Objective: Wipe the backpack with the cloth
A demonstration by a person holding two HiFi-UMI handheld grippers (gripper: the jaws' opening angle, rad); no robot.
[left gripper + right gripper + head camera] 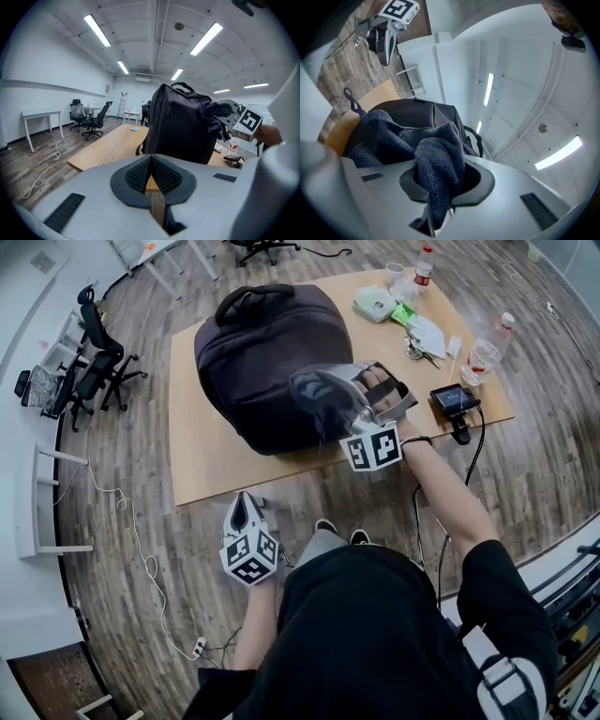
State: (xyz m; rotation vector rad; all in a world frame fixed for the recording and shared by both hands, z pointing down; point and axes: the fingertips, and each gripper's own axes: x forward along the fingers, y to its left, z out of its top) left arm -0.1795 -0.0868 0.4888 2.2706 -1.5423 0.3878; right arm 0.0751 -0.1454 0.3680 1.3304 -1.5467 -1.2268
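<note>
The table (202,456) is taken up mostly by the backpack (267,362), which is stood upright near its middle. The left gripper (151,176) is held off the near edge, well apart from the backpack, with its fingers (161,176) closed together on nothing. The right gripper (443,185) is raised to the backpack's upper side, and its fingers are nearly closed on a bunched fold of the dark blue cloth (436,154). Whether the cloth is pressed on the fabric or held just beside it cannot be told.

Since the backpack is not braced by the left gripper, it could be tipped or slid by a firm stroke placed this high. The loose cloth end could be snagged on the carry handle (253,294). The bottles and cups (483,357) at the far corner could then be knocked over.
</note>
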